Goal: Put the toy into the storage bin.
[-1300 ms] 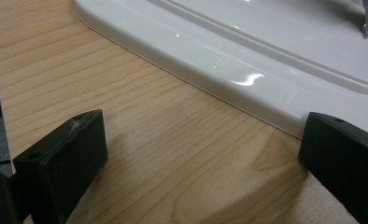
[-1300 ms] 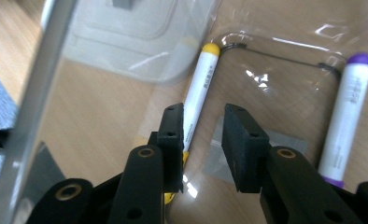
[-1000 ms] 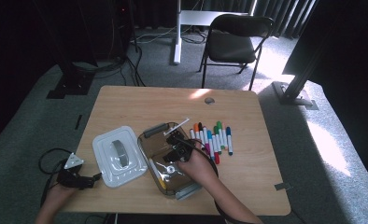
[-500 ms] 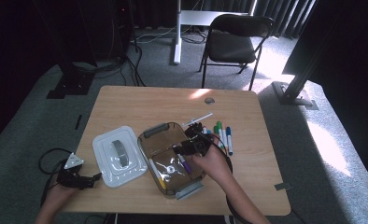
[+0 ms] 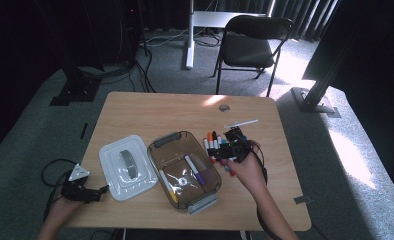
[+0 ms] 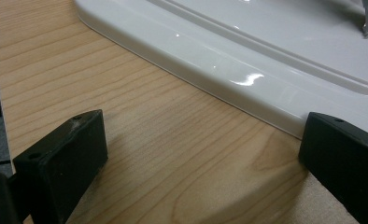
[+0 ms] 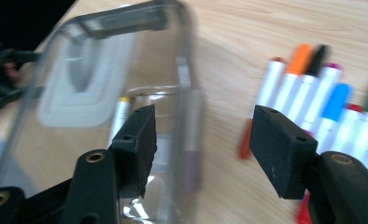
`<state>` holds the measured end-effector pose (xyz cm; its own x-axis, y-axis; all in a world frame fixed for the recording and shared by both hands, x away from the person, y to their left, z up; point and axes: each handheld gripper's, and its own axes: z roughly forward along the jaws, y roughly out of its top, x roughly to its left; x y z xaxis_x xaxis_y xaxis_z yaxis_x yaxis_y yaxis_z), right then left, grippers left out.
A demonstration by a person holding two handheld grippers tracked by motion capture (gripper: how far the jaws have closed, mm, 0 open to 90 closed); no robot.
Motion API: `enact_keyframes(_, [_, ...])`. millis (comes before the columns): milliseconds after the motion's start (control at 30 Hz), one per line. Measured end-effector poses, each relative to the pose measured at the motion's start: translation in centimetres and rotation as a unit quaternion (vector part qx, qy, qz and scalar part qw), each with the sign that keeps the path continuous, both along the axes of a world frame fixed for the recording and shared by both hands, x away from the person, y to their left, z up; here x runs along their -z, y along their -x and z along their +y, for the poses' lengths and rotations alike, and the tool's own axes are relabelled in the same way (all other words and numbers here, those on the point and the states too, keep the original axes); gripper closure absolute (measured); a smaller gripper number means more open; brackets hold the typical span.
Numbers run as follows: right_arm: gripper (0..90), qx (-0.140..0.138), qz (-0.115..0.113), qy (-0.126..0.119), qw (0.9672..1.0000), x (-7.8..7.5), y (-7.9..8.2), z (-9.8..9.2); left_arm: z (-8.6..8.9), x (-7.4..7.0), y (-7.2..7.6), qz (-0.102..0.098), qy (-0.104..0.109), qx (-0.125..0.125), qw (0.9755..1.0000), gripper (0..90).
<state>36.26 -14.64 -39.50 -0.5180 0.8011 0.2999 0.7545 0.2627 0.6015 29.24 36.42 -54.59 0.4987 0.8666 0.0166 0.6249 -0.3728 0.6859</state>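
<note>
Markers (image 5: 216, 141) in row on table (image 5: 150, 107), just right of clear container (image 5: 161, 150); purple marker (image 5: 195, 170) and yellow marker (image 5: 168, 179) lie inside container. Right gripper (image 5: 220, 152) above marker row, jaws just been opening, spread, nothing between. White lid (image 5: 116, 172) left of container. Left gripper (image 5: 97, 190) at lid's near edge, jaws wide apart, empty.

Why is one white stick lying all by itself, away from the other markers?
It does look stray. The white stick lies alone and slanted on the table, beyond the row of markers. Two markers already lie in the clear box, whose lid sits beside it. Nothing is spilled or broken.
</note>
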Motion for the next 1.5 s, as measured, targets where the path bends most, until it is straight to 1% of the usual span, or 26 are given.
enact_keyframes(100, [36.0,0.024,0.003,-0.002,0.9997,0.5,-0.5,-1.5,0.0,0.0,0.0,0.0,0.0,0.0,1.0,1.7])
enact_keyframes(167, [27.8,0.038,-0.004,0.007,0.9992,0.9,-0.7,-2.5,0.0,0.0,0.0,0.0,0.001,-0.001,1.0,1.7])
enact_keyframes(200, [25.7,0.046,-0.003,0.01,0.9989,1.1,-0.9,-2.9,0.0,0.0,0.0,0.0,0.001,-0.001,1.0,1.7])
enact_keyframes(233, [22.5,0.053,-0.004,0.005,0.9986,1.3,-1.1,-3.4,0.0,0.0,0.0,0.0,0.001,-0.001,1.0,1.7])
enact_keyframes(267, [21.3,0.06,-0.007,0.007,0.9981,1.5,-1.3,-3.9,0.0,0.0,0.0,0.0,0.001,-0.001,1.0,1.7])
enact_keyframes(300, [17.3,0.067,-0.009,0.013,0.9976,1.8,-1.5,-4.4,0.0,0.0,0.0,0.0,0.001,-0.001,1.0,1.7])
enact_keyframes(367, [17.3,0.076,-0.009,0.011,0.997,2.2,-1.9,-5.2,0.0,0.0,0.0,0.0,0.001,-0.001,1.0,1.7])
enact_keyframes(400, [17.8,0.086,-0.01,0.019,0.9961,2.4,-2.0,-5.7,0.0,0.0,0.0,0.0,0.001,-0.001,1.0,1.7])
enact_keyframes(433, [22.8,0.088,-0.015,0.018,0.9958,2.6,-2.2,-6.1,0.0,0.0,0.0,0.0,0.001,-0.001,1.0,1.7])
enact_keyframes(467, [24.1,0.092,-0.023,0.022,0.9952,2.9,-2.3,-6.7,0.0,0.0,0.0,0.0,0.001,-0.001,1.0,1.7])
enact_keyframes(533, [32.2,0.11,-0.031,0.044,0.9925,3.4,-2.5,-7.3,0.0,0.0,0.0,0.0,0.001,-0.001,1.0,1.7])
enact_keyframes(567, [32.9,0.116,-0.032,0.047,0.9917,3.7,-2.7,-7.7,0.0,0.0,0.0,0.0,0.001,-0.001,1.0,1.7])
enact_keyframes(600, [39.4,0.122,-0.032,0.05,0.9907,4.0,-2.9,-8.0,0.0,0.0,0.0,0.0,0.001,-0.001,1.0,1.7])
enact_keyframes(633, [41.4,0.126,-0.034,0.06,0.9897,4.4,-3.2,-8.4,0.0,0.0,0.0,0.0,0.001,-0.001,1.0,1.7])
enact_keyframes(667, [43.7,0.136,-0.034,0.07,0.9876,4.7,-3.4,-8.6,0.0,0.0,0.0,0.0,0.001,-0.001,1.0,1.7])
enact_keyframes(733, [47.3,0.144,-0.026,0.067,0.987,5.5,-4.0,-9.3,0.0,0.0,0.0,0.0,0.001,-0.001,1.0,1.7])
enact_keyframes(767, [50.2,0.152,-0.022,0.072,0.9854,5.9,-4.3,-9.5,0.0,0.0,0.0,0.0,0.001,-0.001,1.0,1.7])
enact_keyframes(967, [56.1,0.17,0.004,0.083,0.9819,8.1,-5.8,-10.3,0.0,0.0,0.0,0.0,0.001,-0.001,1.0,1.7])
enact_keyframes(1033, [57.8,0.173,0.012,0.077,0.9819,8.8,-6.3,-10.6,0.0,0.0,0.0,0.0,0.001,-0.001,1.0,1.7])
enact_keyframes(1100, [59.2,0.179,0.019,0.082,0.9803,9.4,-6.7,-10.6,0.0,0.0,0.0,0.0,0.001,-0.001,1.0,1.7])
enact_keyframes(1133, [59.2,0.179,0.019,0.082,0.9803,9.4,-6.7,-10.6,0.0,0.0,0.0,0.0,0.001,-0.001,1.0,1.7])
enact_keyframes(1167, [59.9,0.178,0.026,0.083,0.9801,10.0,-7.1,-10.5,0.0,0.0,0.0,0.0,0.001,-0.001,1.0,1.7])
enact_keyframes(1233, [60.3,0.178,0.031,0.084,0.9799,10.4,-7.3,-10.4,0.0,0.0,0.0,0.0,0.001,-0.001,1.0,1.7])
enact_keyframes(1367, [65.0,0.186,0.043,0.09,0.9775,11.2,-8.0,-10.4,0.0,0.0,0.0,0.0,0.001,-0.001,1.0,1.7])
enact_keyframes(1433, [65.5,0.187,0.047,0.096,0.9766,11.5,-8.2,-10.4,0.0,0.0,0.0,0.0,0.001,-0.001,1.0,1.7])
enact_keyframes(1500, [66.1,0.185,0.05,0.096,0.9768,11.7,-8.3,-10.3,0.0,0.0,0.0,0.0,0.001,-0.001,1.0,1.7])
